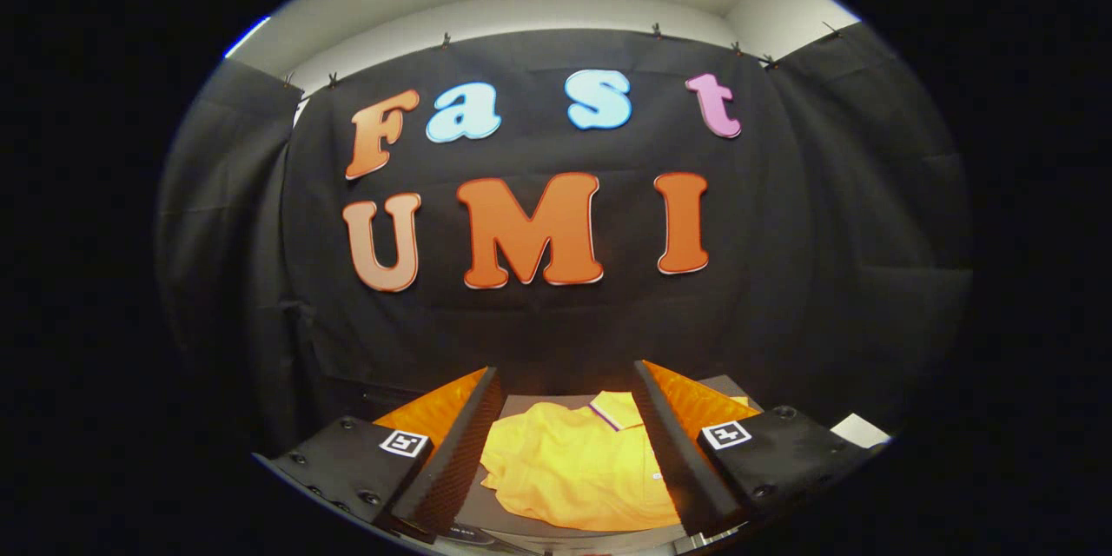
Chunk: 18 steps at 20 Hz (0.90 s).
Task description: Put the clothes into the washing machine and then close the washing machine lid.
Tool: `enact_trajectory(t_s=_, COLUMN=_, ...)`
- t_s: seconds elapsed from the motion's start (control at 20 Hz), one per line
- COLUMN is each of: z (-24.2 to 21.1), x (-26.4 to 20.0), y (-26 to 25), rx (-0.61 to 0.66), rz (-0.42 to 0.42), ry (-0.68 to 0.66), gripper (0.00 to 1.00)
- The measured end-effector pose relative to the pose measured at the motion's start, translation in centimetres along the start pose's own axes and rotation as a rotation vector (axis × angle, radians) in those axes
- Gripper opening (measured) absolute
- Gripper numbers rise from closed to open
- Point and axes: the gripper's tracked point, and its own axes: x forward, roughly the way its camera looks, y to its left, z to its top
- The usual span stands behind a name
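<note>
Yellow crumpled shirt (569, 465) lies flat between the spread, empty fingers of the gripper (569, 443)

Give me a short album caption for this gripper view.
Open tool poised above a crumpled yellow shirt lying flat between its fingers, black cloth wall beyond.

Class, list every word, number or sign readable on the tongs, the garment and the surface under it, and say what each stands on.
None can be read.
Tongs, open around the yellow shirt: square black-and-white markers, patterns, no words.
Shirt's small tag: too small.
Dark surface under the shirt: pale print, blurred.
</note>
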Motion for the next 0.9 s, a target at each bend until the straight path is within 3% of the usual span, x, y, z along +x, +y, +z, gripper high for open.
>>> enact_trajectory(t_s=0.35, z=-10.1, x=7.1, y=-5.6, rx=-0.022, rz=-0.111, ry=0.379, gripper=0.99)
enact_trajectory(t_s=0.7, z=-13.5, x=9.0, y=-9.2, rx=-0.030, rz=-0.193, ry=0.453, gripper=0.99)
enact_trajectory(t_s=0.9, z=-16.0, x=10.4, y=-9.9, rx=0.029, rz=-0.178, ry=0.522, gripper=0.99)
